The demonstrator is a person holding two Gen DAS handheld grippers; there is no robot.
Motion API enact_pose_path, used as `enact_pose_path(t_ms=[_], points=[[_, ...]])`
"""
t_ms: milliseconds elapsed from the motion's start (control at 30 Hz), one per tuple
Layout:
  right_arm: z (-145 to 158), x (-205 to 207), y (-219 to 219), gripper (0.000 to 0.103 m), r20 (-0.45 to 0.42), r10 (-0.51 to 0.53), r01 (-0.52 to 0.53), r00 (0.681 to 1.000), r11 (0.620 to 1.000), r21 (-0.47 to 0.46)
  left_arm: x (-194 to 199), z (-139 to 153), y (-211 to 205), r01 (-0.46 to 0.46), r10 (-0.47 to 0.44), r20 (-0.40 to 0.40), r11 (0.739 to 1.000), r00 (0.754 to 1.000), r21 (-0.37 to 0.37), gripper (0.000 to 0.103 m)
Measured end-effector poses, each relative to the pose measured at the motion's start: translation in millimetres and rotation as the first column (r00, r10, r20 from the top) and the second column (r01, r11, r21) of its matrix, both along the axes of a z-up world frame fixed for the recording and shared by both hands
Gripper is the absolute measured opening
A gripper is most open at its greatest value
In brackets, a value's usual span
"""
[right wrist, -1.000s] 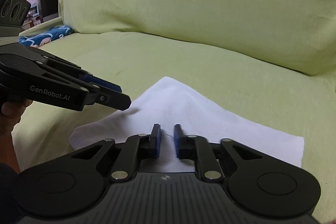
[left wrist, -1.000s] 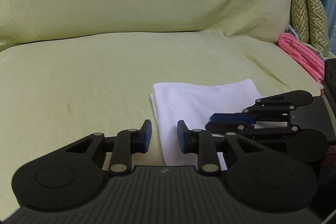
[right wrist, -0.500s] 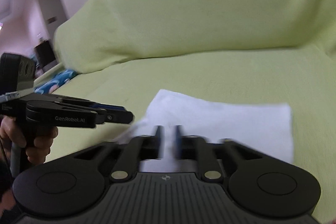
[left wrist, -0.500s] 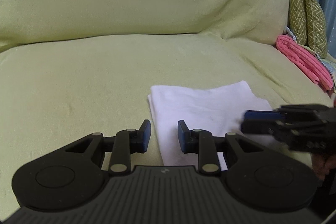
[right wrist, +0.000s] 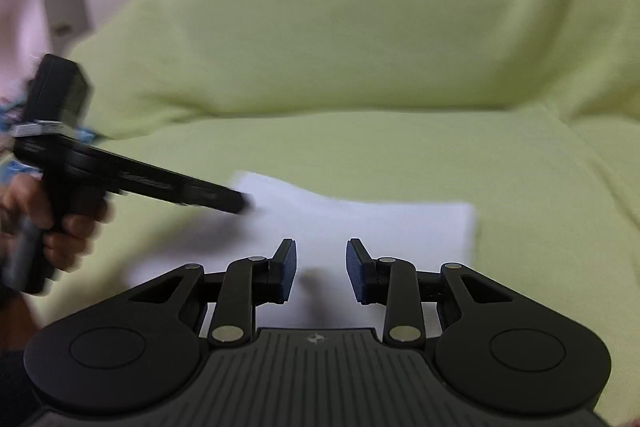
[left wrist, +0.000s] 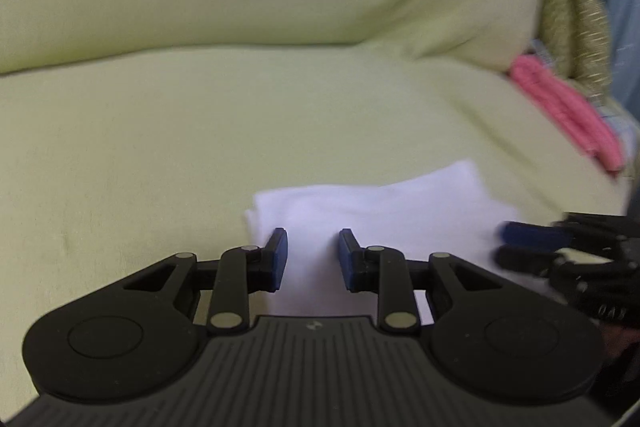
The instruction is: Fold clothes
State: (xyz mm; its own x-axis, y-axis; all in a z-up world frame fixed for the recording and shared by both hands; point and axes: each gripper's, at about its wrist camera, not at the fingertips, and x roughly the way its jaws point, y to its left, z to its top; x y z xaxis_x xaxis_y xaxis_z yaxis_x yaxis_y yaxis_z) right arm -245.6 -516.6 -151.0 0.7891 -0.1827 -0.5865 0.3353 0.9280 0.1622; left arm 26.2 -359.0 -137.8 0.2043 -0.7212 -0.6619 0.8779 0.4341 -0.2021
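Covering the whole sofa, a pale green throw (left wrist: 200, 131) is carrying the white cloth, folded into a flat rectangle (right wrist: 360, 223), near the seat's front. You are holding both the left tongs (left wrist: 312, 255) and the right tongs (right wrist: 321, 269) spread and empty just above its near edge. Whether another fold is due or this one is finished, the views are not settling. If you are gripping, be pinching all layers at the corners together, keeping edges aligned.

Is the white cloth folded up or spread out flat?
Folded. The white cloth lies as a small neat rectangle on the green sofa cover, with a doubled edge at its left side.
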Motion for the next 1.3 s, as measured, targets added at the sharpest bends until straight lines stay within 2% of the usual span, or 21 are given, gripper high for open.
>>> enact_pose_path(t_ms=[67, 100, 167, 233, 300, 367, 400, 467, 533, 600, 667, 733, 800, 867, 933, 1033, 1133, 1233, 1267, 1300], points=[[-4, -9, -14, 0.018, 0.008, -0.042, 0.042, 0.999, 0.999, 0.03, 13, 2, 5, -0.03, 0.028, -0.042, 0.999, 0.999, -0.042, 0.019], [-2, -15, -16, 0.019, 0.019, -0.056, 0.055, 0.998, 0.998, 0.034, 15, 7, 10, -0.063, 0.062, -0.027, 0.997, 0.998, -0.04, 0.019], [9, -25, -5, 0.029, 0.046, -0.059, 0.06, 0.997, 0.998, -0.027, 14, 19, 25, -0.102, 0.104, 0.038, 0.993, 0.994, -0.055, 0.022], [19, -27, 23, 0.034, 0.079, 0.027, -0.017, 0.997, 0.993, -0.119, 14, 28, 43, -0.11, 0.111, 0.018, 0.992, 0.994, -0.067, 0.026], [28, -28, 53, 0.042, 0.103, 0.134, -0.109, 0.986, 0.97, -0.217, 10, 31, 59, -0.122, 0.121, -0.02, 0.991, 0.993, -0.054, 0.028], [26, -20, 91, 0.05, 0.062, 0.27, -0.235, 0.961, 0.914, -0.332, 6, 29, 71, -0.134, 0.132, -0.081, 0.991, 0.988, -0.016, 0.03], [23, -15, 111, 0.05, 0.029, 0.337, -0.301, 0.941, 0.872, -0.387, 5, 26, 76, -0.143, 0.141, -0.126, 0.99, 0.982, -0.002, 0.032], [12, 0, 141, 0.05, -0.057, 0.405, -0.378, 0.912, 0.78, -0.499, 9, 20, 84, -0.16, 0.157, -0.245, 0.987, 0.957, 0.006, 0.036], [-1, 14, 164, 0.05, -0.142, 0.435, -0.429, 0.889, 0.687, -0.586, 20, 11, 86, -0.186, 0.17, -0.387, 0.983, 0.906, -0.002, 0.04], [-3, 23, 166, 0.05, -0.162, 0.436, -0.44, 0.885, 0.671, -0.597, 31, 2, 84, -0.213, 0.186, -0.482, 0.977, 0.856, -0.001, 0.042], [8, 31, 150, 0.051, -0.117, 0.435, -0.427, 0.893, 0.735, -0.527, 41, -2, 80, -0.243, 0.209, -0.505, 0.97, 0.837, -0.002, 0.042], [23, 43, 119, 0.055, -0.075, 0.415, -0.41, 0.907, 0.823, -0.393, 50, -5, 77, -0.253, 0.197, -0.541, 0.967, 0.818, -0.03, 0.042], [31, 51, 90, 0.057, -0.065, 0.389, -0.392, 0.919, 0.881, -0.267, 57, -11, 69, -0.248, 0.171, -0.586, 0.967, 0.792, -0.053, 0.044], [30, 49, 77, 0.057, -0.063, 0.373, -0.377, 0.926, 0.901, -0.213, 62, -19, 57, -0.229, 0.142, -0.622, 0.971, 0.77, -0.062, 0.049], [26, 43, 69, 0.057, -0.062, 0.358, -0.363, 0.932, 0.914, -0.18, 68, -28, 47, -0.219, 0.131, -0.63, 0.974, 0.765, -0.064, 0.052], [15, 32, 66, 0.059, -0.059, 0.322, -0.327, 0.945, 0.935, -0.135, 77, -36, 37, -0.2, 0.083, -0.654, 0.974, 0.752, -0.107, 0.052], [8, 24, 64, 0.06, -0.024, 0.292, -0.293, 0.956, 0.952, -0.088, 78, -39, 21, -0.161, 0.043, -0.649, 0.979, 0.76, -0.124, 0.049], [8, 25, 59, 0.06, -0.002, 0.282, -0.282, 0.959, 0.958, -0.059, 71, -35, 5, -0.1, 0.0, -0.605, 0.986, 0.796, -0.132, 0.044], [10, 27, 59, 0.06, 0.002, 0.282, -0.281, 0.96, 0.958, -0.052, 70, -35, 2, -0.091, -0.004, -0.595, 0.987, 0.803, -0.13, 0.033], [11, 26, 50, 0.06, 0.013, 0.26, -0.26, 0.965, 0.965, -0.029, 70, -37, 1, -0.087, -0.008, -0.599, 0.988, 0.801, -0.129, 0.028]])
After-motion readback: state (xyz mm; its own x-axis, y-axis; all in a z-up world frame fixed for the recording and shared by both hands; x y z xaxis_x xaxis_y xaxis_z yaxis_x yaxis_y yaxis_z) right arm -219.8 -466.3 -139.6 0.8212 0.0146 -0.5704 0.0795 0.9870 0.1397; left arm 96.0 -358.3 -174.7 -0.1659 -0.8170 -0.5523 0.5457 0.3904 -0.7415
